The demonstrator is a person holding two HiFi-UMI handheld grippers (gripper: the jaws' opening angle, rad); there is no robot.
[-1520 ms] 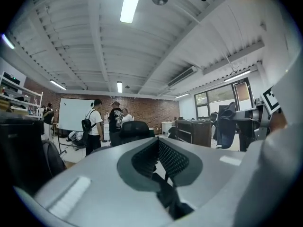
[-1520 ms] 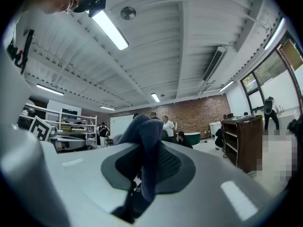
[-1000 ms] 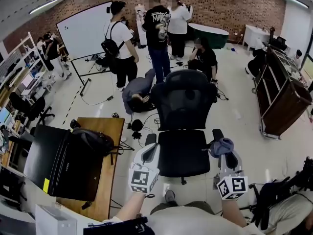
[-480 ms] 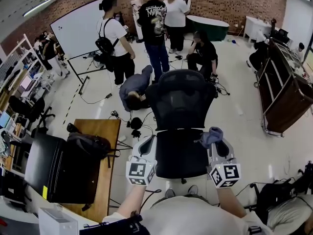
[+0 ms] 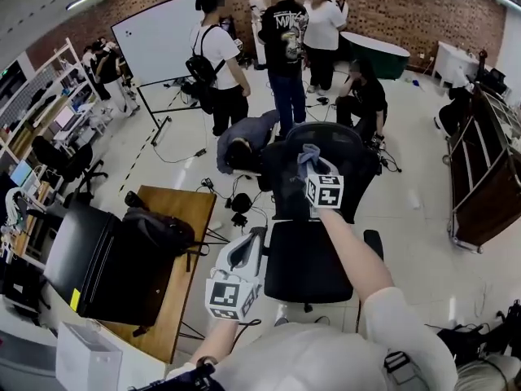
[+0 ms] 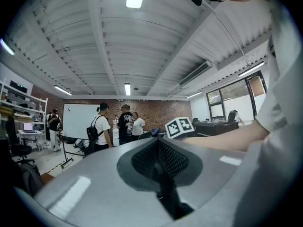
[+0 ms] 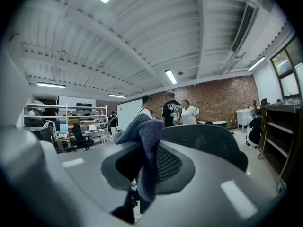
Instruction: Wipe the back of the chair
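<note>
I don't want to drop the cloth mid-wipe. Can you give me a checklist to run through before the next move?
1. Cloth gripped: ok. The right gripper is shut on the blue-grey cloth.
2. Cloth at the backrest: ok, it is by the top edge. Contact: cannot tell.
3. Left gripper free: ok. It is shut, empty, and low beside the seat.
4. Chair steadied: not ok, neither gripper grips it.
5. Room behind the chair: cannot tell. A crouching person is close beyond it.

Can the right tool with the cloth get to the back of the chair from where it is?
Probably yes. The right tool holds the cloth close up by the chair back, and nothing seems to stand between them.
</note>
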